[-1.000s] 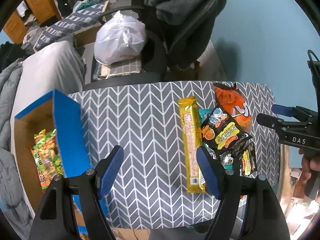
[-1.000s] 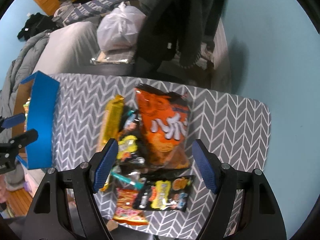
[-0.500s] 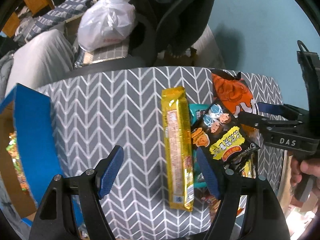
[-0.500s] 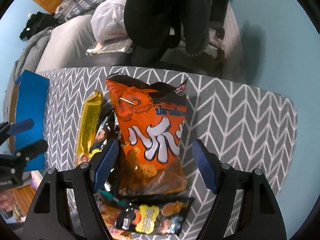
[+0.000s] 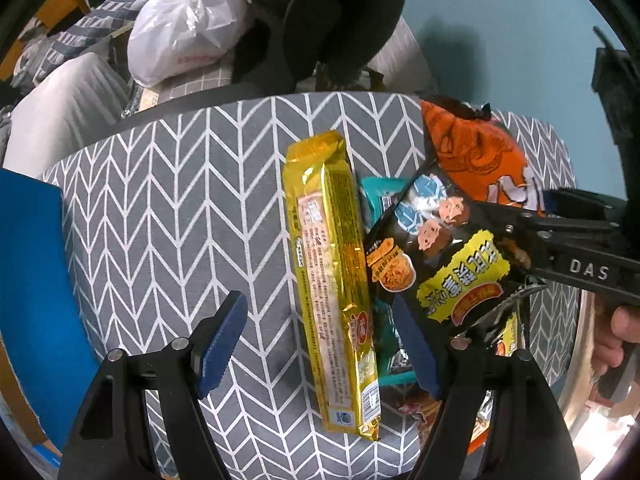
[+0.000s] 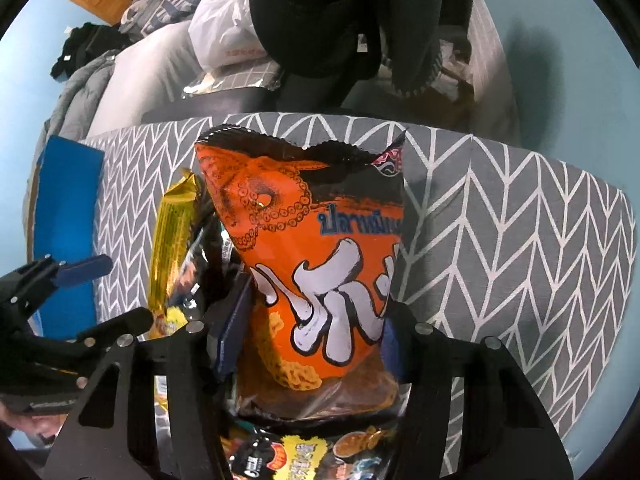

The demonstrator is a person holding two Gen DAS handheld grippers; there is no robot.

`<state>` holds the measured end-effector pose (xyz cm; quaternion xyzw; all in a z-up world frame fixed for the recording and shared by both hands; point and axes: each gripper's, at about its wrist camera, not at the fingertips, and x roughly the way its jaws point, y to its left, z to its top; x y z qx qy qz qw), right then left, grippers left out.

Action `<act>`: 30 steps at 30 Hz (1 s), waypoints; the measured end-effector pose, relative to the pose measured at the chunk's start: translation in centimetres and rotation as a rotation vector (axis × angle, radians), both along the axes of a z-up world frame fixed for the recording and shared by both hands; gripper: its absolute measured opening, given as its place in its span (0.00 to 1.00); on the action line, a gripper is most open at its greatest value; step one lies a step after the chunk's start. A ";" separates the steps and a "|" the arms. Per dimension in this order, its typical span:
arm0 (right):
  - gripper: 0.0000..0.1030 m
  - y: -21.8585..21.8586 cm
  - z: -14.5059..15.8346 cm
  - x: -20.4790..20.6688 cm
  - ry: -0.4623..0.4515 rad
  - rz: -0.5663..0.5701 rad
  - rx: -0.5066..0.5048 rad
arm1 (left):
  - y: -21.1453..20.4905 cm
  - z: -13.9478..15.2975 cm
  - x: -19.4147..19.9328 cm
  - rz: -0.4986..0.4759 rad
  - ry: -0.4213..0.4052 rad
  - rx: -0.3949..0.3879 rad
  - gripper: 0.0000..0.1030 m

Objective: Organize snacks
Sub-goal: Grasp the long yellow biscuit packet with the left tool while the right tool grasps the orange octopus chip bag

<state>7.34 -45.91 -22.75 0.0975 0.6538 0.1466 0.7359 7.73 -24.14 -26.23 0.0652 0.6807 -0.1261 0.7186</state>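
A long yellow biscuit pack (image 5: 328,260) lies on the grey chevron tablecloth (image 5: 180,200). My left gripper (image 5: 320,344) hangs over its near end, open, one finger on each side and neither touching it. Beside the pack are a teal packet (image 5: 380,192) and a black snack bag (image 5: 440,256). An orange chip bag (image 6: 320,248) sits between the fingers of my right gripper (image 6: 310,336). Its jaws are closing and both blue pads press the bag's lower sides. Another black snack bag (image 6: 304,452) lies just in front of that gripper.
A blue-sided cardboard box (image 5: 28,280) stands at the table's left edge. Behind the table are a dark chair draped with clothing (image 6: 320,20), a white plastic bag (image 5: 184,20) and a grey cushion. A hand (image 5: 612,344) holds the right gripper at the table's right end.
Both grippers have come down close to the snacks. The left one shifted over the yellow pack. The right one's jaws have narrowed from wide apart onto the orange chip bag.
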 end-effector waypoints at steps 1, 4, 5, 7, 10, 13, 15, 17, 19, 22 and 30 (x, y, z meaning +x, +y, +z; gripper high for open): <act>0.51 0.0 0.1 -0.2 0.000 0.009 -0.015 | 0.0 -0.1 -0.1 -0.003 0.001 0.001 0.74; 0.46 0.0 0.5 -0.8 -0.001 0.045 -0.113 | -0.4 -0.7 -0.2 -0.015 0.011 0.008 0.74; 0.45 -0.1 0.6 -1.0 0.004 0.056 -0.157 | -0.5 -0.7 -0.2 -0.016 0.012 0.006 0.74; 0.45 -0.8 0.7 -1.5 0.013 0.063 -0.237 | -0.7 -0.9 -0.3 -0.018 0.016 0.000 0.74; 0.44 -2.5 0.7 -2.4 0.030 0.046 -0.299 | -0.9 -1.6 -0.3 -0.017 0.030 0.003 0.74; 0.45 -4.3 0.7 -3.3 0.039 0.017 -0.320 | -1.1 -2.7 -0.2 -0.016 0.048 0.016 0.74; 0.47 -5.2 0.6 -3.7 0.052 -0.010 -0.289 | -1.1 -3.2 -0.2 -0.013 0.058 0.022 0.74; 0.47 -5.7 0.6 -3.8 0.052 -0.030 -0.275 | -0.8 -3.9 -0.1 -0.005 0.070 0.031 0.74; 0.55 -5.9 0.7 -4.0 0.047 -0.040 -0.265 | -0.4 -4.3 0.0 0.004 0.077 0.029 0.74; 0.70 -5.4 0.7 -4.1 0.040 -0.036 -0.258 | 0.2 -4.8 0.2 0.022 0.086 0.017 0.74; 0.72 -3.7 -1.4 -3.4 0.057 -0.020 -0.315 | 2.2 -5.8 0.3 0.035 0.098 -0.009 0.37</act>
